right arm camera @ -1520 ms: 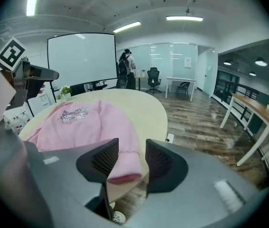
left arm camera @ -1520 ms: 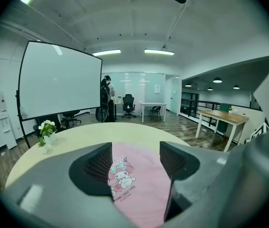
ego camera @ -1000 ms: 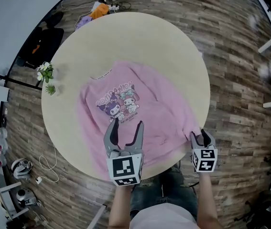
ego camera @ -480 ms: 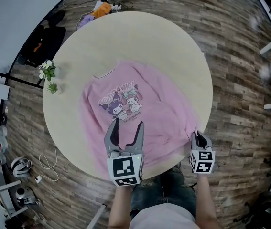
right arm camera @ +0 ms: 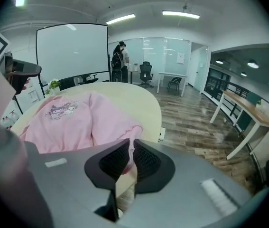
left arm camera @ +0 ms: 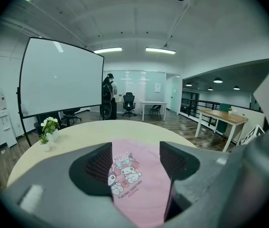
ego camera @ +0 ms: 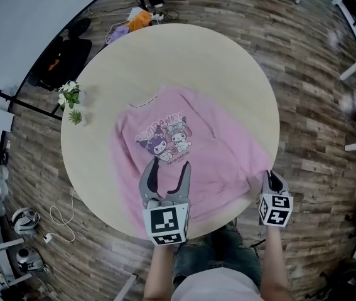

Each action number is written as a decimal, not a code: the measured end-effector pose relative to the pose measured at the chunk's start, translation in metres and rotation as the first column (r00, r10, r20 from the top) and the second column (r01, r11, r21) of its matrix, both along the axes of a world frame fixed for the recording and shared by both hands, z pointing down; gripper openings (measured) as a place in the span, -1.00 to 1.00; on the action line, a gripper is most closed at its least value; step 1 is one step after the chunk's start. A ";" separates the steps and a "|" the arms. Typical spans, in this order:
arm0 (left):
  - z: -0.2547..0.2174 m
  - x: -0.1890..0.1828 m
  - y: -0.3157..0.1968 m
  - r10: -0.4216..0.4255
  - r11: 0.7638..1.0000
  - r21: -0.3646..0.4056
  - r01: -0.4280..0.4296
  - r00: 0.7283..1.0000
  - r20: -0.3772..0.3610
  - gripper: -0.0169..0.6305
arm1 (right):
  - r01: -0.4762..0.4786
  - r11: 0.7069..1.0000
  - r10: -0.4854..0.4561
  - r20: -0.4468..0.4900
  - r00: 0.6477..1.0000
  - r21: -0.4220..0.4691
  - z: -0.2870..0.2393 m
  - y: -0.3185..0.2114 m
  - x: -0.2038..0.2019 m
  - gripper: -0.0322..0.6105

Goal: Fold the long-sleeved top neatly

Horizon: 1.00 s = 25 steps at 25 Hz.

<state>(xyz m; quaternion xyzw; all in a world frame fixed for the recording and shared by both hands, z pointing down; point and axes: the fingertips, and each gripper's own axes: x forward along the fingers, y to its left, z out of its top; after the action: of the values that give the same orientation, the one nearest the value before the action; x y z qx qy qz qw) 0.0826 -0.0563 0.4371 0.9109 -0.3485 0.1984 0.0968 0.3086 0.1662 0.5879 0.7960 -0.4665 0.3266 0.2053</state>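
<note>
A pink long-sleeved top [ego camera: 190, 149] with a cartoon print lies spread face up on the round cream table [ego camera: 228, 61], collar at the far side. My right gripper [ego camera: 270, 177] is at the top's near right corner by the table edge. Its jaws are closing, and a fold of pink fabric [right arm camera: 131, 141] is pinched between the pads and lifted a little. My left gripper [ego camera: 167, 165] hovers open over the near hem just below the print, with nothing between its fingers. The left gripper view shows the print [left arm camera: 125, 170] through the open jaws.
A small white pot of flowers [ego camera: 71, 96] stands at the table's left rim. Clothes and bags [ego camera: 137, 21] lie on the wooden floor beyond the far edge, and a white cable [ego camera: 61, 215] lies at the left. The person's knees are under the near edge.
The right gripper has shut on the near right corner of the top and risen slightly, drawing the fabric toward the table edge. The left gripper has stayed put, open.
</note>
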 end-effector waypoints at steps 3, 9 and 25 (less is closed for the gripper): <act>-0.006 -0.002 -0.003 -0.004 1.000 0.007 0.004 1.000 -0.016 0.36 | 0.000 1.000 0.001 -0.043 0.999 0.018 -0.019 -0.010 0.018 -0.74; -0.019 -0.010 -0.011 -0.019 1.000 0.019 0.020 0.999 -0.046 0.36 | 0.016 0.999 -0.010 -0.139 0.990 0.043 -0.060 -0.037 0.050 -0.74; -0.049 -0.032 -0.029 -0.099 0.992 0.068 0.103 0.993 -0.059 0.36 | 0.169 0.986 -0.162 -0.380 0.911 -0.014 -0.157 -0.132 0.126 -0.74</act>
<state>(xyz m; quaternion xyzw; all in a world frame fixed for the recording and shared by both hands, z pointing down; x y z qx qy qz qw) 0.0507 -0.0854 0.3885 0.9002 -0.3981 0.1553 0.0840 0.4350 0.0344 0.4309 0.8037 -0.4868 0.1434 0.3107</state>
